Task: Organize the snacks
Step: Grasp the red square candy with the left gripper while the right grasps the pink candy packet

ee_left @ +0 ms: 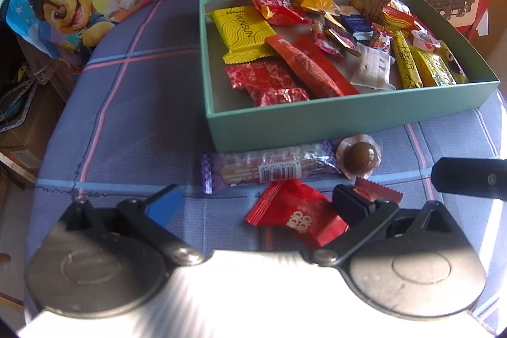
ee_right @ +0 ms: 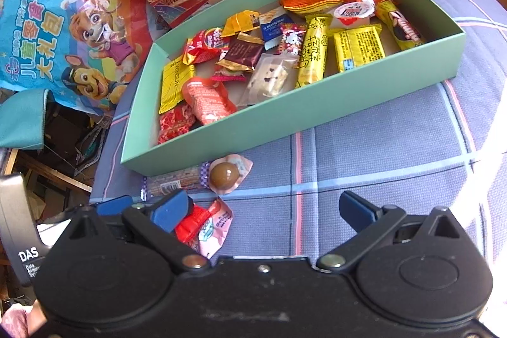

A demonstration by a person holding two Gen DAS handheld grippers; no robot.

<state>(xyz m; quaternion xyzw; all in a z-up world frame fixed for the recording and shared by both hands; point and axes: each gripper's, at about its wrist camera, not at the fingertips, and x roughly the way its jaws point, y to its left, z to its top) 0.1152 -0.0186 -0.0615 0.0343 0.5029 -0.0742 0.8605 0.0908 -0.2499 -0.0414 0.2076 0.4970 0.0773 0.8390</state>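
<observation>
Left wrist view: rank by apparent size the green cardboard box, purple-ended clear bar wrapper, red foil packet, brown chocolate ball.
1. Green cardboard box
2. Purple-ended clear bar wrapper
3. Red foil packet, nearer the camera and partly hidden, so 2 versus 3 is unsure
4. Brown chocolate ball

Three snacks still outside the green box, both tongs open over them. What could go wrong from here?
1. The red packet lies between the open left tongs, close to the long purple bar; closing may catch or nudge the bar.
2. The chocolate ball in its loose clear wrapper sits against the green box wall; it may roll or slip out when pinched.
3. The right tongs hover close to the left ones; they might collide.
</observation>
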